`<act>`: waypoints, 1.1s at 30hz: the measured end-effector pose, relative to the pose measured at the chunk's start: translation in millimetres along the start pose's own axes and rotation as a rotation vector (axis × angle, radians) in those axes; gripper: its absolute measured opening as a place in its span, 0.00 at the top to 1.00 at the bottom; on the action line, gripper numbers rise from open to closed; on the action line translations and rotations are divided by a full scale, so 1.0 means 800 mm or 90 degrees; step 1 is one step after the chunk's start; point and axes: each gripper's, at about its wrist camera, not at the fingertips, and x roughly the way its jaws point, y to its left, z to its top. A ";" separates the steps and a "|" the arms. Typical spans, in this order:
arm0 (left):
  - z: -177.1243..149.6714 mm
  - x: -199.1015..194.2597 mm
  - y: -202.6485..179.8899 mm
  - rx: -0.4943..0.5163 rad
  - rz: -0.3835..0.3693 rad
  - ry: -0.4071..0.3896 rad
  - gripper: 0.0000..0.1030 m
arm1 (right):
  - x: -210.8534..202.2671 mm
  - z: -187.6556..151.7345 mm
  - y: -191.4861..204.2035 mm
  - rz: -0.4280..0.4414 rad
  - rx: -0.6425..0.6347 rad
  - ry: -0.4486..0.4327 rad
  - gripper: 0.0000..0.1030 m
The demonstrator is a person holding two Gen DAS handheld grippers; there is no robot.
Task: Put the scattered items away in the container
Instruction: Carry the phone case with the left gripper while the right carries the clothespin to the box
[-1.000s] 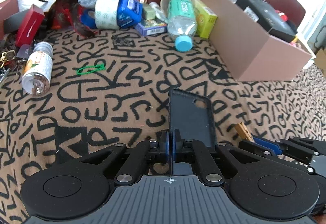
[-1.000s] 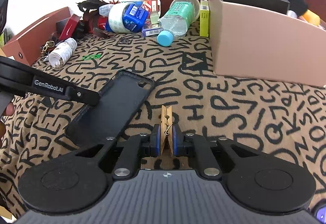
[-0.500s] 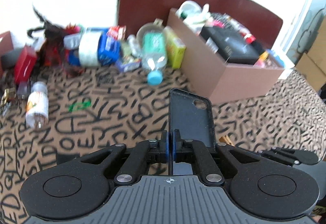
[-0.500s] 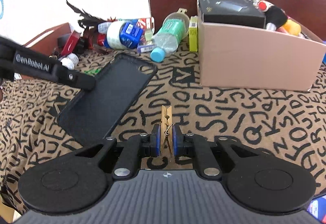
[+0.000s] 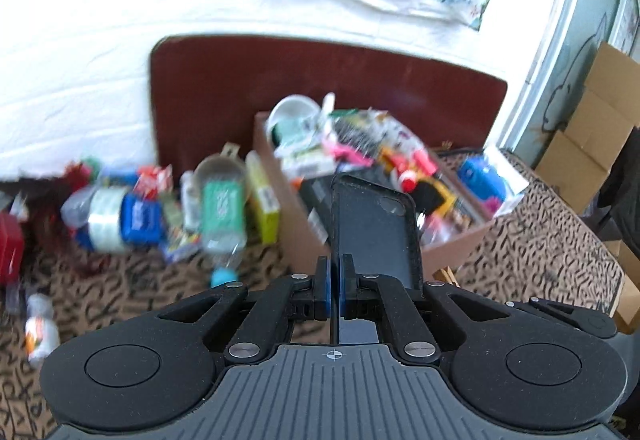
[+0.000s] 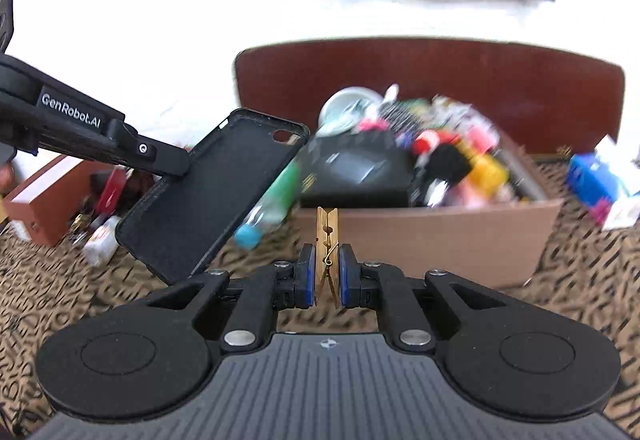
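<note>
1. Both of my grippers have risen off the letter-patterned cloth (image 6: 100, 280) since a second ago, and the cardboard box (image 6: 420, 236) now shows its contents from above.
2. My right gripper (image 6: 327, 276) is clamped on a wooden clothespin (image 6: 327, 236), which stands upright between the blue pads in front of the box's near wall.
3. My left gripper (image 5: 335, 280) is pinched tight on the edge of a black phone case (image 5: 374, 232), inner side facing me, camera hole at the far end.
4. In the right wrist view the phone case hangs tilted, off the cloth, left of the box.
5. Beyond it, left of the box, a water bottle (image 5: 222, 216), a tape roll (image 5: 106, 220) and other blurred clutter lie on the cloth.
6. Along the far edge stands a dark red board (image 5: 320, 88).
</note>
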 end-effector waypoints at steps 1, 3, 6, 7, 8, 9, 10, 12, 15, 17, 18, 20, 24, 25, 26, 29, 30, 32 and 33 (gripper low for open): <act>0.010 0.005 -0.006 0.001 -0.001 -0.001 1.00 | 0.001 0.007 -0.007 -0.008 -0.001 -0.006 0.87; 0.029 0.016 -0.015 0.000 -0.005 0.000 1.00 | 0.004 0.020 -0.019 -0.016 0.000 -0.014 0.87; 0.057 0.036 -0.028 0.002 -0.001 0.002 1.00 | 0.010 0.041 -0.038 -0.021 0.006 -0.026 0.87; 0.066 0.042 -0.032 0.004 0.002 0.001 1.00 | 0.013 0.048 -0.043 -0.024 0.005 -0.029 0.87; 0.074 0.049 -0.036 0.004 0.005 0.001 1.00 | 0.017 0.056 -0.049 -0.027 0.005 -0.031 0.87; 0.084 0.056 -0.038 0.004 0.007 0.001 1.00 | 0.021 0.063 -0.053 -0.028 0.005 -0.032 0.87; 0.095 0.064 -0.040 0.004 0.009 0.001 1.00 | 0.025 0.071 -0.057 -0.029 0.004 -0.033 0.87; 0.116 0.079 -0.041 0.002 0.018 0.000 1.00 | 0.038 0.089 -0.066 -0.029 0.002 -0.032 0.87; 0.145 0.106 -0.040 0.001 0.034 0.002 1.00 | 0.064 0.114 -0.079 -0.033 -0.003 -0.029 0.87; 0.164 0.128 -0.036 -0.004 0.043 0.007 1.00 | 0.084 0.130 -0.088 -0.032 -0.002 -0.024 0.87; 0.173 0.139 -0.034 -0.007 0.047 0.007 1.00 | 0.092 0.136 -0.093 -0.032 -0.001 -0.021 0.87; 0.186 0.159 -0.031 -0.010 0.055 0.006 1.00 | 0.115 0.145 -0.103 -0.029 0.005 -0.011 0.87; 0.198 0.202 -0.021 -0.020 0.054 0.014 1.00 | 0.154 0.153 -0.121 -0.015 0.026 0.005 0.87; 0.197 0.212 -0.018 -0.024 0.054 0.019 1.00 | 0.164 0.154 -0.125 -0.014 0.031 0.008 0.87; 0.196 0.223 -0.014 -0.026 0.056 0.026 1.00 | 0.173 0.155 -0.129 -0.010 0.037 0.011 0.87; 0.193 0.249 -0.004 -0.034 0.058 0.045 1.00 | 0.200 0.159 -0.136 -0.008 0.047 0.024 0.87; 0.192 0.255 -0.002 -0.035 0.057 0.049 1.00 | 0.208 0.160 -0.137 -0.010 0.045 0.027 0.87; 0.192 0.263 0.000 -0.033 0.052 0.054 1.00 | 0.222 0.162 -0.139 -0.012 0.045 0.033 0.87; 0.192 0.265 0.000 -0.029 0.052 0.055 1.00 | 0.227 0.163 -0.140 -0.014 0.044 0.035 0.87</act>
